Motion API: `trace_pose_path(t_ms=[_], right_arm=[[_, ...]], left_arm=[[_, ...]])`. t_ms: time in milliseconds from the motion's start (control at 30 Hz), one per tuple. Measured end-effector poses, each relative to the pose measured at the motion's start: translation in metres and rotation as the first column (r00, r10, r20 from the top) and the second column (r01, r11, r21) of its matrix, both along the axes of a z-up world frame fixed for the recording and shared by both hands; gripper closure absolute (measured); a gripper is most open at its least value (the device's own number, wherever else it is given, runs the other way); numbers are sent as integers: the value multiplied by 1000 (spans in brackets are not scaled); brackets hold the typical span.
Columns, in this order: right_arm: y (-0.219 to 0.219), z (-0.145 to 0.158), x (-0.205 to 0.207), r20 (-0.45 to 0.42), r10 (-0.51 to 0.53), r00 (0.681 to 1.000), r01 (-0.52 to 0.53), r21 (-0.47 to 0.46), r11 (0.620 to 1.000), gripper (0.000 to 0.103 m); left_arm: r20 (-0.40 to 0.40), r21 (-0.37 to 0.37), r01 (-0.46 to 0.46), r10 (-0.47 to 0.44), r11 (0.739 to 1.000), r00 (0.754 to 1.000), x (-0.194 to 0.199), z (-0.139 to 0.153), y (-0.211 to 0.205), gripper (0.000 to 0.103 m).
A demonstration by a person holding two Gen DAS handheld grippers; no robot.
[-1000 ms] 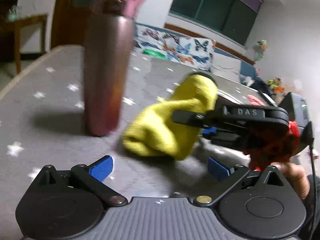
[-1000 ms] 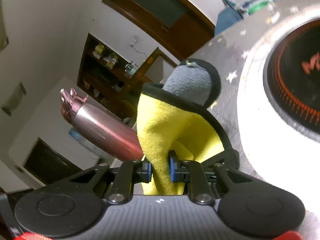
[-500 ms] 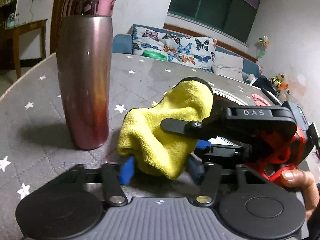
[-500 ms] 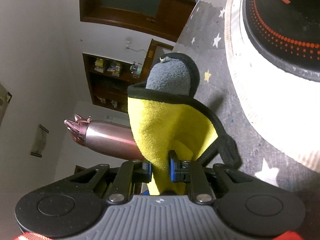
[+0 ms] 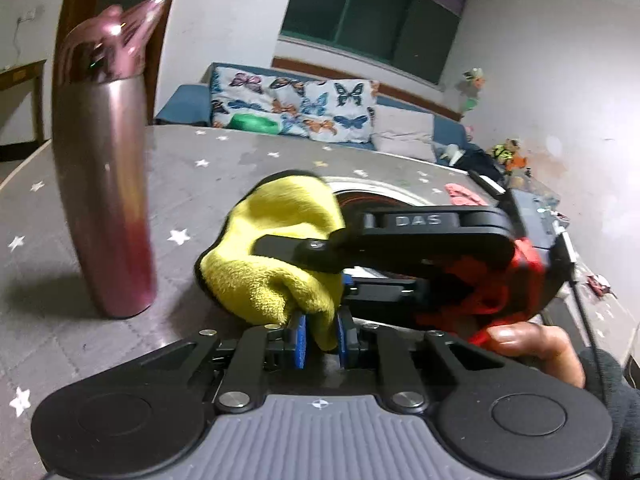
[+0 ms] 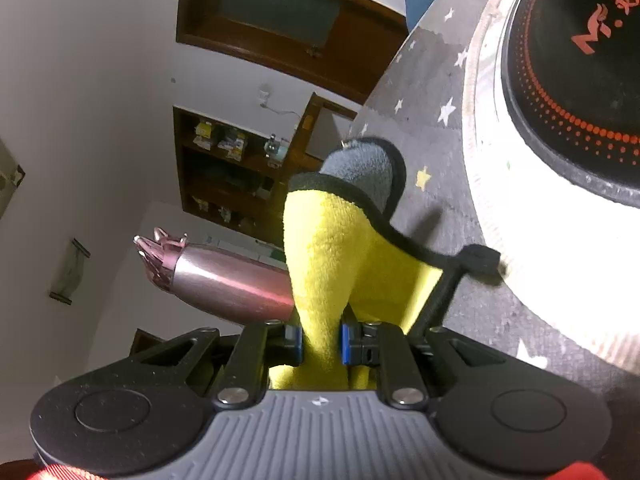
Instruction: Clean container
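Left gripper (image 5: pixel 319 340): blue pads closed on a lower fold of the yellow microfibre cloth (image 5: pixel 276 256), right at the near edge of the left wrist view.
Right gripper (image 6: pixel 320 344): clamped on the same cloth, which rises between its fingers; seen from the left wrist camera it comes in from the right, lying on its side (both tools share one cloth, so this reads as a handover or a re-grip).
Cloth detail: yellow face, grey reverse, black edging with a small hanging loop (image 6: pixel 478 258).
Pink metal bottle (image 5: pixel 104 168): the container to clean, standing upright on the grey star-print tablecloth (image 5: pixel 208 184), lid on, its long axis vertical.
Key relation: the bottle lies left of the cloth and slightly beyond it, near but apart; the left gripper looks closer to it than the right. I judge the coming wipe must carry the cloth leftward onto the bottle's side.
Induction cooker (image 6: pixel 560 100): farther back on the table, right of the cloth, black top in a white rim.
Writing: "DAS" on the right gripper's body; a red logo on the cooker, not legible.
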State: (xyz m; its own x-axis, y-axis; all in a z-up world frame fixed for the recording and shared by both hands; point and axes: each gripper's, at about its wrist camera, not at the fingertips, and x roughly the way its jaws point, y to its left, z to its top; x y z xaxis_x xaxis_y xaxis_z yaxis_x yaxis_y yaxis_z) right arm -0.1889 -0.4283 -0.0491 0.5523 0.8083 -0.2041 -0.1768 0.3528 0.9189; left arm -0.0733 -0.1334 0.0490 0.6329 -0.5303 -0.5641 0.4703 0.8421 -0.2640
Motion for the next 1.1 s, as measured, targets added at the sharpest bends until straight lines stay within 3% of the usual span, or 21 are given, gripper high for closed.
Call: trace_pose_path(t_ms=[133, 200, 267, 333, 400, 500, 533, 567, 600, 667, 767, 1000, 1033, 1100], right_arm=[[-2, 4, -2, -3, -20, 1000, 20, 10, 1000, 87], [-2, 4, -3, -5, -15, 1000, 15, 8, 1000, 87], [-4, 4, -4, -6, -8, 1000, 8, -2, 1000, 87], [-1, 4, -6, -10, -14, 1000, 14, -25, 1000, 87], [2, 4, -9, -11, -23, 1000, 22, -44, 999, 87], [3, 6, -6, -11, -11, 1000, 11, -25, 1000, 87], [2, 4, -4, -26, -6, 1000, 6, -5, 1000, 87], [1, 3, -2, -41, -2, 999, 3, 10, 1000, 87], [1, 1, -1, -53, 0, 999, 1, 19, 1000, 87], [4, -1, 1, -74, 11, 997, -8, 36, 999, 87], [8, -1, 2, -88, 22, 996, -18, 48, 999, 87], [15, 4, 5, -93, 31, 995, -28, 37, 999, 86], [14, 4, 4, -94, 33, 995, -30, 39, 999, 86], [14, 4, 6, -89, 49, 995, -46, 36, 998, 86]], left_arm=[[12, -30, 65, -65, 997, 998, -5, 4, -7, 90], [18, -44, 98, -97, 994, 995, -8, 5, -11, 102], [31, -42, 123, -122, 992, 992, -11, 7, -16, 102], [63, 22, 115, -116, 993, 991, -13, 9, -24, 101], [43, 10, 110, -110, 994, 993, -10, 8, -22, 100], [67, 50, 56, -59, 997, 996, -10, 11, -14, 98], [77, 60, 47, -51, 997, 996, -9, 12, -13, 95], [86, 69, 38, -44, 997, 995, -9, 13, -11, 83], [99, 84, 29, -38, 996, 994, -9, 14, -11, 61], [139, 130, 15, -33, 991, 990, -9, 13, -16, 36], [157, 178, 14, -43, 984, 987, -7, 10, -23, 33], [141, 281, -28, -12, 959, 990, 4, -5, -38, 36], [144, 296, -29, -15, 955, 989, 5, -7, -40, 41], [148, 323, -29, -20, 946, 989, 7, -11, -42, 68]])
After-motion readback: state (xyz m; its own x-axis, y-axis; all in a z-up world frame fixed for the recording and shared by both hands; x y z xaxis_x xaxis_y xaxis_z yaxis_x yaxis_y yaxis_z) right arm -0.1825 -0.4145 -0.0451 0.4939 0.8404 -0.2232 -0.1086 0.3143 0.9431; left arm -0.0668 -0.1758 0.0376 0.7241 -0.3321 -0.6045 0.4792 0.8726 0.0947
